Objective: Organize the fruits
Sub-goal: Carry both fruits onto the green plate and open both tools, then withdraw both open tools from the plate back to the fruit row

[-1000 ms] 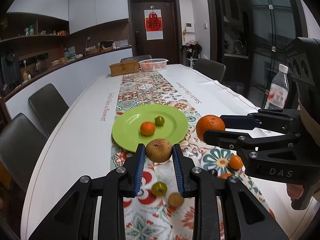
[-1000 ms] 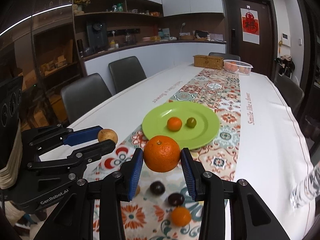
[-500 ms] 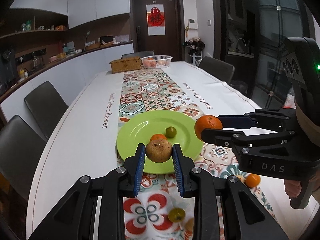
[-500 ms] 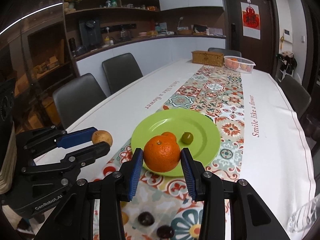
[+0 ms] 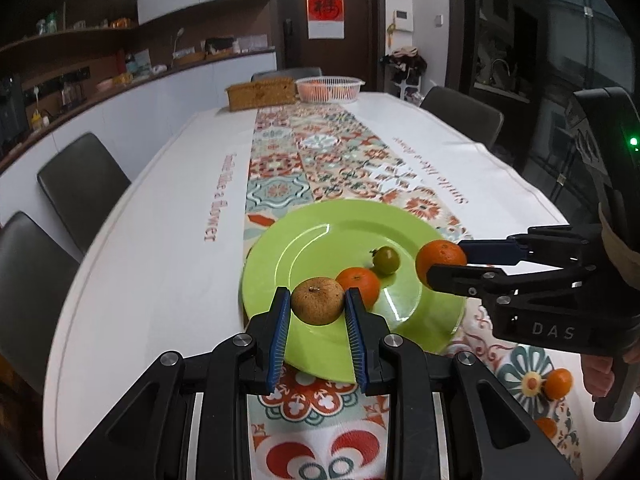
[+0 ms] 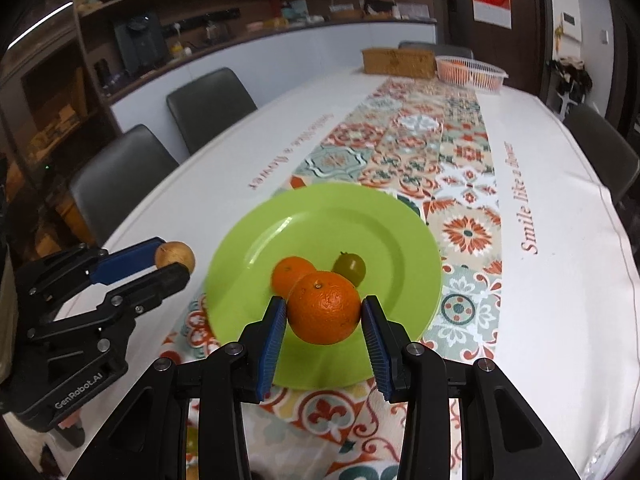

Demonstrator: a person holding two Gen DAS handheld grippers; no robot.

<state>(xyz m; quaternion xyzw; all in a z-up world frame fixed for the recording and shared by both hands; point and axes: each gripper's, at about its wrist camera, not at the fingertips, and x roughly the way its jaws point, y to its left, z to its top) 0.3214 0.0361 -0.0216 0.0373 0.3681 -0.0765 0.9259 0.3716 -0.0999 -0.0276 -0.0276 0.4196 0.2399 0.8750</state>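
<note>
At lower centre of both views, my left gripper point(image 5: 318, 305) clamps a brown pear point(image 5: 317, 300); my right gripper point(image 6: 324, 314) grips an orange point(image 6: 324, 308) over the green plate point(image 6: 392, 232).

Looks like a home dining room/kitchen combo: long worktop point(image 5: 160, 240) with patterned runner point(image 5: 288, 168), dining chairs point(image 5: 80, 184), kitchen counter point(image 6: 280, 28) with appliances, shelves, red door hanging point(image 5: 326, 8).

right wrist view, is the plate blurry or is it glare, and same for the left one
Right wrist view: the green plate's rim is smeared by motion blur, while the held orange stays sharp. Left wrist view: the plate is crisper, with white glare streaks on its surface; the brown fruit is sharp, and fisheye bends the table edges.
</note>
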